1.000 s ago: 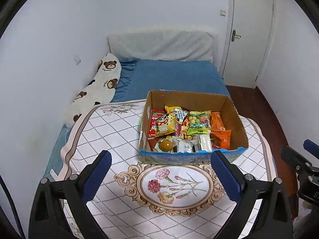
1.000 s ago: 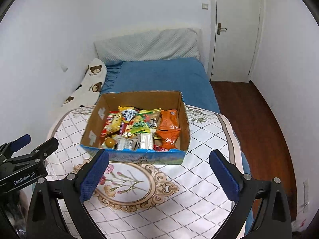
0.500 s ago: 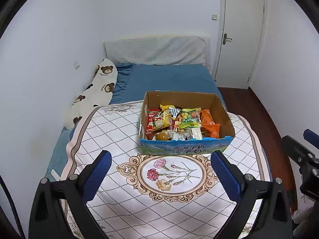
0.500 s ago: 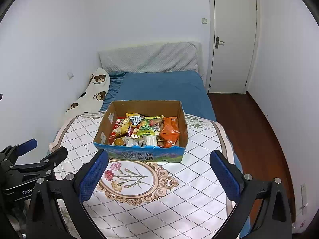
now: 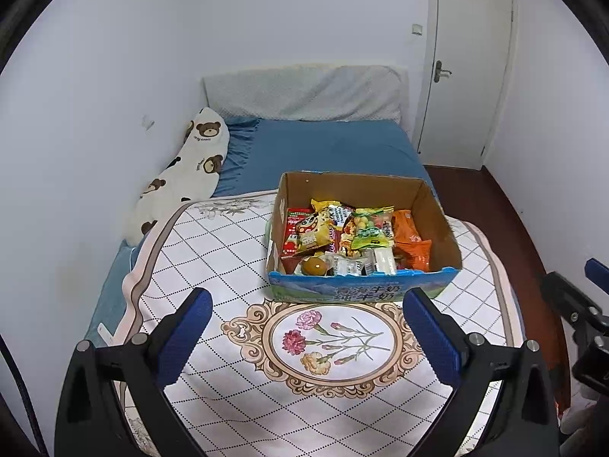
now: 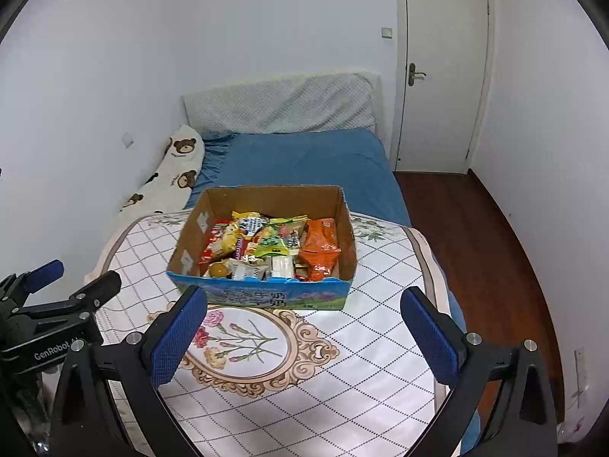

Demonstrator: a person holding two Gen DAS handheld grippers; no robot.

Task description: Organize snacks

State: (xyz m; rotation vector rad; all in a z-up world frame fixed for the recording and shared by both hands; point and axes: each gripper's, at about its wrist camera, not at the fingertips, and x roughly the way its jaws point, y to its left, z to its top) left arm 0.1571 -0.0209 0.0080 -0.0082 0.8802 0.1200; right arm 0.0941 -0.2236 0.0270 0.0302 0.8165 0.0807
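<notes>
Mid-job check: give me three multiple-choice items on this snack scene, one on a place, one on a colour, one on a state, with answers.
1. Where do the snacks lie?
A. in the cardboard box
B. spread on the tablecloth
C. on the blue bed

2. What colour are the packets at the box's right side?
A. purple
B. orange
C. black

3. How do the left gripper's fingers stand?
A. shut on a packet
B. shut, empty
C. wide apart, empty

Answers:
1 A, the packets sit inside the cardboard box on the tablecloth.
2 B, the orange packets lie against its right wall.
3 C, the left gripper shows bare cloth between its fingers.
</notes>
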